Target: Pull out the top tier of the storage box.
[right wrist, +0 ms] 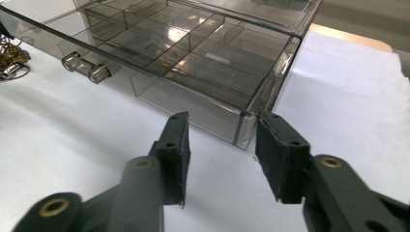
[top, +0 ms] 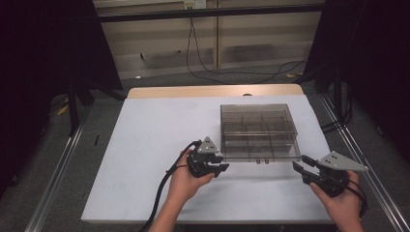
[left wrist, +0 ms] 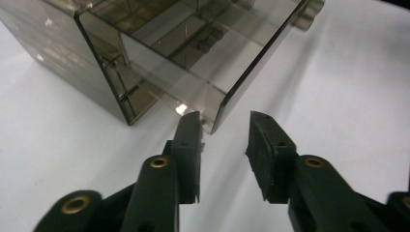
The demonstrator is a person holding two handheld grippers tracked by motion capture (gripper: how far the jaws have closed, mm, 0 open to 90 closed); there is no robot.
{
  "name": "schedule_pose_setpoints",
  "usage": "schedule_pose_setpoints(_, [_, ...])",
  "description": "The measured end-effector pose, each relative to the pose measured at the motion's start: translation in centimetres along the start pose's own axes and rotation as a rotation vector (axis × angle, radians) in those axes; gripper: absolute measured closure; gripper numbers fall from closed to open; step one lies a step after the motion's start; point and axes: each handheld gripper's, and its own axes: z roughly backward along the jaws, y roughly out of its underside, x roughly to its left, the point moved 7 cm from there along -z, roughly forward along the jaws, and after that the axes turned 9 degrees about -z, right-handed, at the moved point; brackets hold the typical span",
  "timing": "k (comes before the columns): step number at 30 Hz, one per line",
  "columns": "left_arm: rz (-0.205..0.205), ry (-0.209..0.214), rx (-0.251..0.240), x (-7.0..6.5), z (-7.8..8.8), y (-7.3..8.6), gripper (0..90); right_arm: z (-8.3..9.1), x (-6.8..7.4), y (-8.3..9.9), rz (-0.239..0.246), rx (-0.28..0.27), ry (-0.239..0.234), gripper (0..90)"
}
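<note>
- Smoked clear box (top: 258, 131) sits on the white tabletop (top: 145, 159), right of centre, near edge facing the person.
- Box is split into compartments by thin dividers; two small round knobs (right wrist: 86, 68) stick out of its front edge.
- Left tongs (top: 216, 168) rest at the box's near-left corner, held in the left hand (top: 186, 181).
- In the left gripper view the jaws are spread, the corner's front edge in the gap between them. Left pad (left wrist: 189, 140) looks to be touching the wall, hard to confirm from this angle; right pad stands clear.
- Right tongs (top: 298, 166) sit at the near-right corner, held in the right hand (top: 344, 202).
- In the right gripper view the jaws are spread either side of that corner, neither pad pressing on it.
- Nothing pinched by either pair.
- Black cable (top: 162, 193) trails from the left tongs back off the near tabletop edge.
</note>
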Motion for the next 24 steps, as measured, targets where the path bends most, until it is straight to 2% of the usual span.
schedule_pose_setpoints(2, [0.0,-0.008,0.014,0.2,0.0,0.1,60.8,0.0,-0.2,0.1,-0.009,0.004,0.0,53.1])
schedule_pose_setpoints(4, [0.018,-0.011,0.016,0.4,0.1,0.2,57.7,0.0,-0.3,0.1,-0.014,0.007,0.0,49.1])
schedule_pose_setpoints(8, [0.041,-0.039,0.04,1.1,0.5,0.6,52.1,0.0,-0.4,0.2,-0.032,0.008,-0.002,44.9])
schedule_pose_setpoints(11, [0.052,-0.056,0.045,1.5,0.7,0.8,48.7,-0.1,-0.4,0.2,-0.028,0.012,0.0,42.9])
schedule_pose_setpoints(15, [0.062,-0.071,0.043,1.9,0.8,0.9,43.9,-0.3,-0.3,0.3,-0.026,0.015,-0.005,39.2])
schedule_pose_setpoints(24, [0.069,-0.081,0.098,2.3,0.7,1.5,33.0,-0.1,-0.5,0.5,-0.036,0.028,-0.006,30.9])
